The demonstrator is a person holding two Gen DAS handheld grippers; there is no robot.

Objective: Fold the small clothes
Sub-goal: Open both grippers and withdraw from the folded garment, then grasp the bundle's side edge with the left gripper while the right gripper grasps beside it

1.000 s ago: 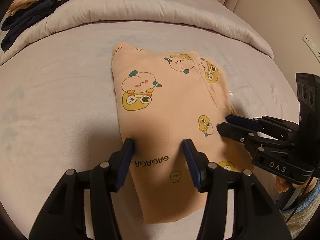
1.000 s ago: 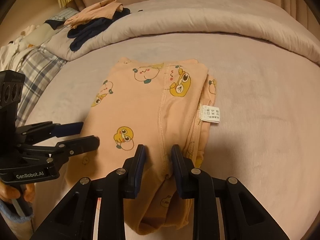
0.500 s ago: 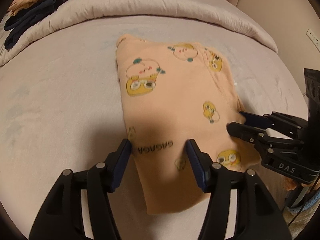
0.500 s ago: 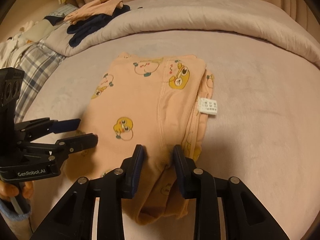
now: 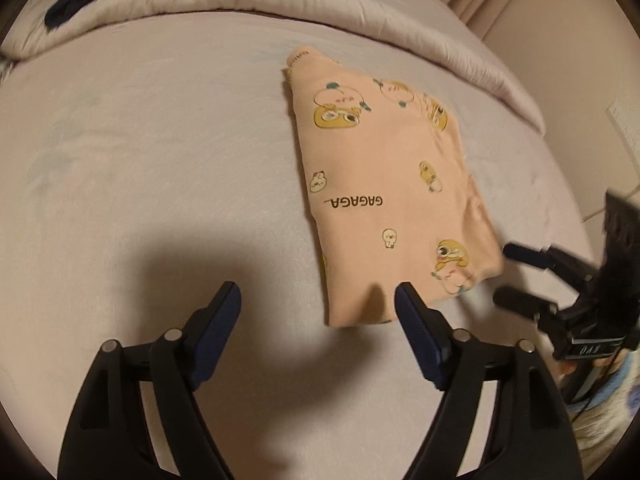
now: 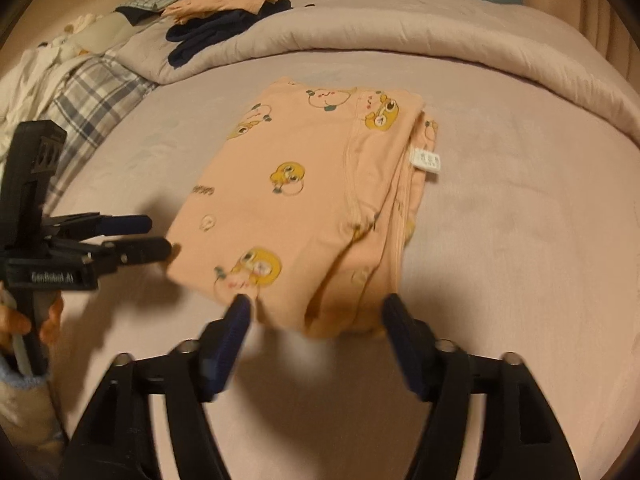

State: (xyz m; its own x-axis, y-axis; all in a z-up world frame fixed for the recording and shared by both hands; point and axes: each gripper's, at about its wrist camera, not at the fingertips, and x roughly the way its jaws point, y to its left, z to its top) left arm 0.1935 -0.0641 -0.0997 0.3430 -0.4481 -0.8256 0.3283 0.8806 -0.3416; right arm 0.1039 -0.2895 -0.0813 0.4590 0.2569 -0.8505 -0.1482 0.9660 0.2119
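Both of my grippers let go within the last second, and that was the change that mattered. A moment earlier each pair of fingers sat over the near hem of the peach garment [image 5: 384,200], the right one nearly pinched together; now both had just been opening and stood spread wide with nothing pressed between the pads.

On my left side, the left gripper [image 5: 318,300] had slid off sideways, so that in its own view mostly bare bed sheet [image 5: 140,160] lay between its fingers and only the near left corner of the cloth reached past the right-hand finger. From the other camera I saw it [image 6: 156,236] at the garment's left edge, just beside it, whether touching I could not tell.

In the middle, the garment lay folded flat on the sheet, printed side up, its white care label [image 6: 426,160] sticking out of the stacked edges.

On my right side, the right gripper [image 6: 316,312] straddled the thick near fold without squeezing it.

I judged this fold finished and released. Next would be another fold or moving it toward the stacked clothes [image 6: 228,12] on the duvet [image 6: 400,36] behind.
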